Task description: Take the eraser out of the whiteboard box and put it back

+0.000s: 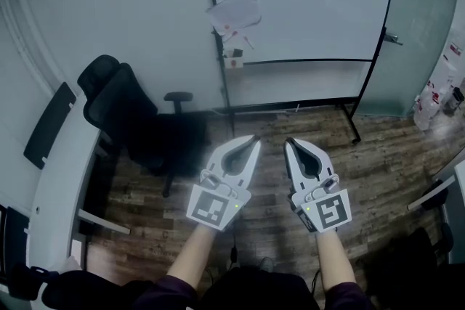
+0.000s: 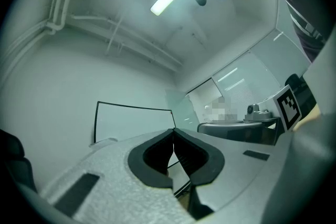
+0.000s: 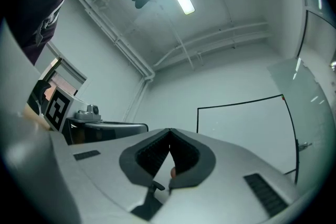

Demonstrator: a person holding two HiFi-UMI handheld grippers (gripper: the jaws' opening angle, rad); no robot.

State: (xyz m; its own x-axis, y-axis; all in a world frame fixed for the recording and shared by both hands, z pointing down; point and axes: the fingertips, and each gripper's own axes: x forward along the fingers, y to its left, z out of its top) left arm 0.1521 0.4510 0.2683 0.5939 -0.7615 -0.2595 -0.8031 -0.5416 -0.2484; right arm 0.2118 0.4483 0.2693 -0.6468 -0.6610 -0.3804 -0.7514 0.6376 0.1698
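A whiteboard [image 1: 305, 3] on a black wheeled stand faces me at the back of the room; it also shows in the left gripper view [image 2: 131, 123] and in the right gripper view [image 3: 241, 134]. A small box [image 1: 233, 58] hangs at its lower left corner, below a crumpled white sheet [image 1: 234, 11]. No eraser is visible. My left gripper [image 1: 254, 139] and right gripper [image 1: 288, 142] hover side by side over the wooden floor, well short of the board. Both are shut with nothing between the jaws [image 2: 174, 131] [image 3: 169, 131].
A black office chair [image 1: 123, 112] stands at the left, next to a white desk [image 1: 58, 178]. Another desk edge [image 1: 436, 189] shows at the right. The board's stand legs [image 1: 352, 128] rest on the wooden floor [image 1: 385, 163]. A glass wall [image 1: 429, 18] runs behind the board at the right.
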